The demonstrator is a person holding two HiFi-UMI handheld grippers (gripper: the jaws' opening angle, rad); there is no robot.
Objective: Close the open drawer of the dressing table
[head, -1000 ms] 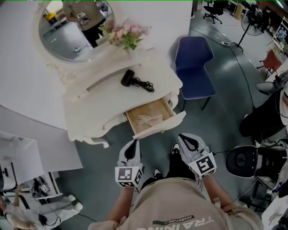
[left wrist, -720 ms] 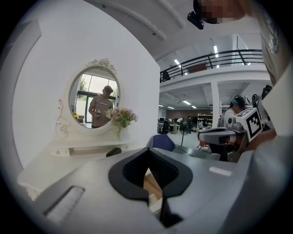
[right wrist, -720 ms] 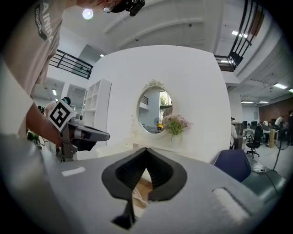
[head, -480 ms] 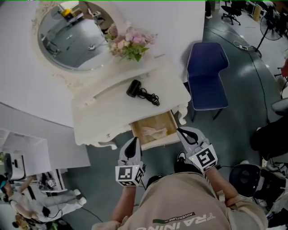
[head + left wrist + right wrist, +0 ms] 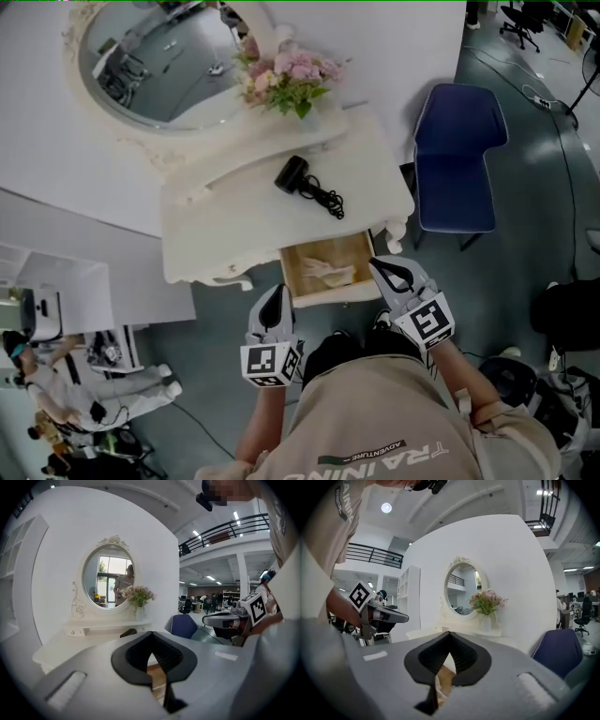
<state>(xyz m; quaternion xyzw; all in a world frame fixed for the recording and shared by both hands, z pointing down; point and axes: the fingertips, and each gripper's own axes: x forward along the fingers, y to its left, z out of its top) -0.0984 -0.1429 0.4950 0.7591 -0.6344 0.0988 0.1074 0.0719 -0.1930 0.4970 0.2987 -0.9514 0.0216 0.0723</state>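
Note:
The white dressing table has its right-hand drawer pulled out, showing a wooden inside with a pale item lying in it. My right gripper is shut and empty, its tip at the right end of the drawer front; contact is unclear. My left gripper is also shut and empty, just left of the drawer's front left corner. In the left gripper view the jaws meet over a slice of the drawer. The right gripper view shows the same between its jaws, with the drawer behind.
On the tabletop lie a black hair dryer with its cord and a vase of pink flowers under an oval mirror. A blue chair stands right of the table. A white cabinet stands at the left.
I have stepped closer to the table. My right gripper has moved forward from below the drawer to the right end of its front; the left gripper now sits beside the drawer's left corner.

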